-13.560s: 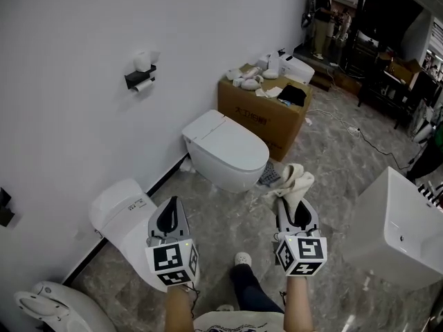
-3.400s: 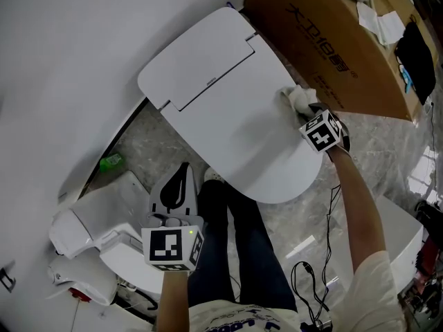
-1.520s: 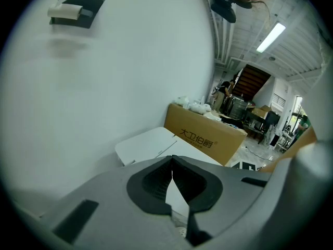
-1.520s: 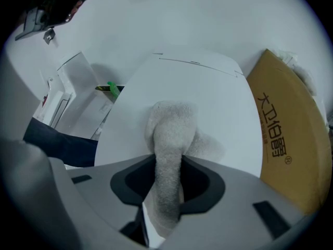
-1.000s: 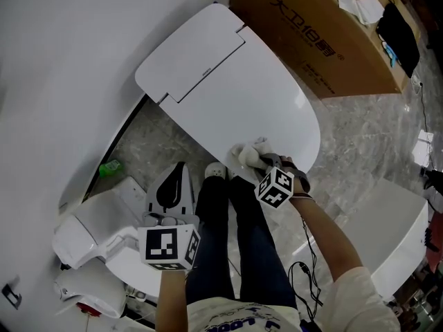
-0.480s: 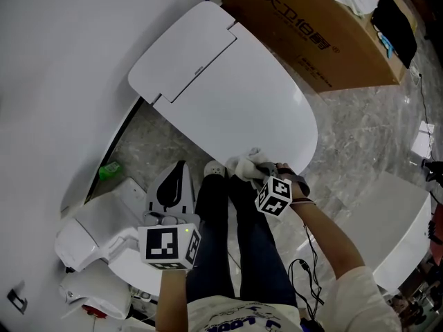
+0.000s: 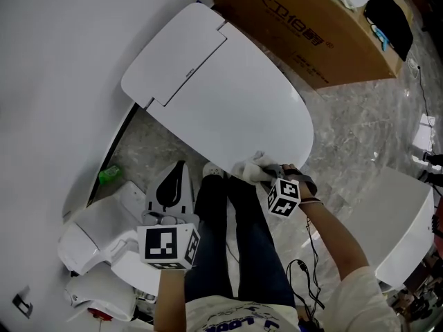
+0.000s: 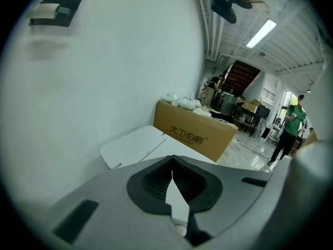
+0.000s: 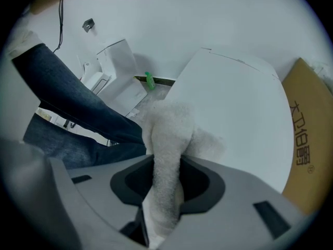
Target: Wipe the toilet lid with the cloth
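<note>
The white toilet lid (image 7: pixel 228 109) lies closed in the middle of the head view, its front edge toward the person's legs. A white fluffy cloth (image 7: pixel 250 169) rests on that front edge, and my right gripper (image 7: pixel 264 174) is shut on it. In the right gripper view the cloth (image 9: pixel 169 139) bulges out between the jaws against the lid (image 9: pixel 239 108). My left gripper (image 7: pixel 173 180) hangs apart at the lower left, jaws shut with nothing in them; its own view looks over the lid (image 8: pixel 140 146) from a distance.
A brown cardboard box (image 7: pixel 311 19) stands behind the toilet at the upper right. A second white toilet (image 7: pixel 104 234) sits at the lower left by the wall. The person's legs (image 7: pixel 235 241) stand at the lid's front. A white basin (image 7: pixel 394 220) is at the right.
The right gripper has slid the cloth slightly right along the lid's front edge. Earlier it was wiping near the box side. The left gripper has stayed still.
</note>
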{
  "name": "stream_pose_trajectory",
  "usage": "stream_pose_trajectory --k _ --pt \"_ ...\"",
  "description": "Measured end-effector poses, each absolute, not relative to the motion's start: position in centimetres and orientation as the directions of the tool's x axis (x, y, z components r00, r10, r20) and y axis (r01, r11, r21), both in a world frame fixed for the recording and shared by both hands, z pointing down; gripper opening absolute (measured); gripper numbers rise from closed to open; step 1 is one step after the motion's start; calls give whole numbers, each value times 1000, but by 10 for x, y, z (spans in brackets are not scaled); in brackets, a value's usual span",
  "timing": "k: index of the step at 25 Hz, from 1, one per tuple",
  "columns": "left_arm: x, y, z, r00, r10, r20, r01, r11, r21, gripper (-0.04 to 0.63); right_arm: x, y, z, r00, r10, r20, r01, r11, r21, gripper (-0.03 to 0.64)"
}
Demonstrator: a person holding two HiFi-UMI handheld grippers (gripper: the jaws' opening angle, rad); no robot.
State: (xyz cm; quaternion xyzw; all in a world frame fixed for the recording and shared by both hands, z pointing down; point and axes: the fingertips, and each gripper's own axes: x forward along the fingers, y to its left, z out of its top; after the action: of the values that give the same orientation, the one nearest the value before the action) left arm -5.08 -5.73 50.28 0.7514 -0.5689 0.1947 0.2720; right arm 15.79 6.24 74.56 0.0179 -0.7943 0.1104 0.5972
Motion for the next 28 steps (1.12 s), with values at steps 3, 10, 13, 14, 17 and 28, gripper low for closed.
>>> stream_pose_trajectory --k 3,10,13,14,17,28 --pt "-44 -60 504 288 -742 606 -958 -219 186 9 172 58 746 -281 102 954 -175 972 -156 120" --pt "-29 -70 503 303 -738 603 -953 -243 181 9 198 44 748 -281 101 954 -194 968 -160 122" --pt "-24 -71 505 305 -732 610 -952 -247 180 9 207 37 748 -287 94 953 -215 963 -160 123" --pt "-23 -71 506 305 -730 612 -952 -247 180 9 210 35 748 -290 91 953 -224 961 -160 123" --pt "-17 -72 508 309 -724 617 -951 -252 181 9 219 26 748 -298 79 951 -250 955 -158 123" --pt "1 -80 511 327 -714 619 -944 -279 178 9 271 -24 750 -278 5 961 -388 914 -118 126"
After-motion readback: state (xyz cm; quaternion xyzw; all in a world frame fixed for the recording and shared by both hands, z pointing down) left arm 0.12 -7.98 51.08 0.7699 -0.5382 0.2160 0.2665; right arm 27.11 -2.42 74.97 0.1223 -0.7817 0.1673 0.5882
